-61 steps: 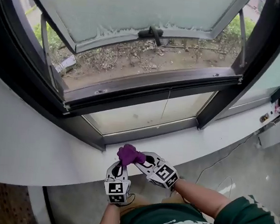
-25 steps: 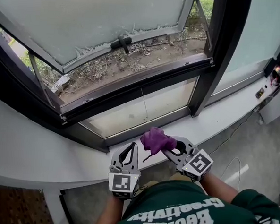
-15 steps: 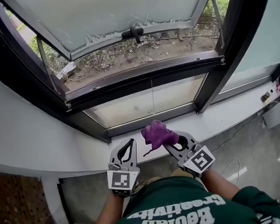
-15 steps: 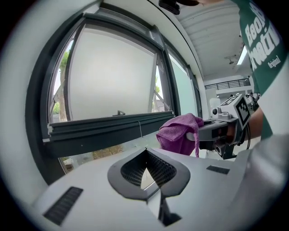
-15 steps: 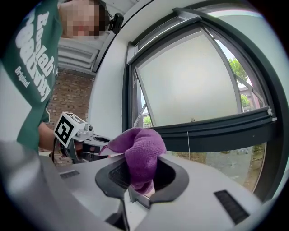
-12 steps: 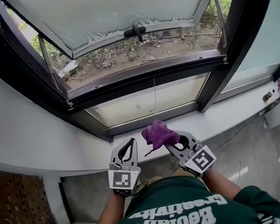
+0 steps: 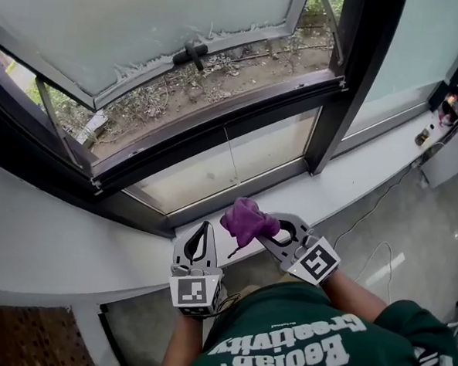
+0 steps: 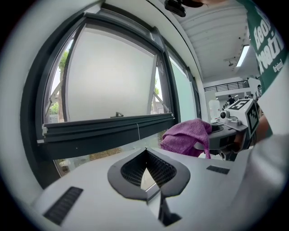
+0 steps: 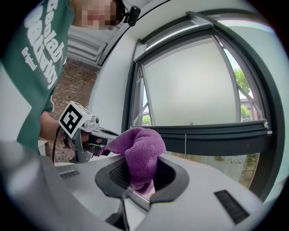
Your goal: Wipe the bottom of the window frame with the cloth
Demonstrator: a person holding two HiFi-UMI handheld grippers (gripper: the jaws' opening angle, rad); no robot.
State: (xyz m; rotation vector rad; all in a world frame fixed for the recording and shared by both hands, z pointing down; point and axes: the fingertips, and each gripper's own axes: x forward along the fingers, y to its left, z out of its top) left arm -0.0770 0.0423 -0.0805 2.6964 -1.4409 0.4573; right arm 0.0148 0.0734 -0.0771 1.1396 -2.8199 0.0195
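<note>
A crumpled purple cloth [image 7: 245,218] sticks up from my right gripper [image 7: 259,228], which is shut on it just above the front edge of the white sill [image 7: 345,185]. In the right gripper view the cloth [image 9: 141,149] bulges out between the pads of that gripper [image 9: 141,168]. My left gripper [image 7: 201,228] is a short way to the left, shut with nothing in it [image 8: 145,153]. From there the cloth [image 8: 185,137] shows off to the right. The dark bottom rail of the window frame [image 7: 217,127] runs beyond both grippers.
The frosted sash [image 7: 146,18] is swung outward, its handle [image 7: 192,54] over dry ground. A fixed glass pane [image 7: 222,170] sits under the rail and a dark upright post [image 7: 339,84] stands to the right. A cable [image 7: 374,218] trails across the floor.
Both grippers were at the cloth earlier; the left one has let go and now sits apart to the left. The right gripper keeps the cloth. The head view has shifted slightly.
</note>
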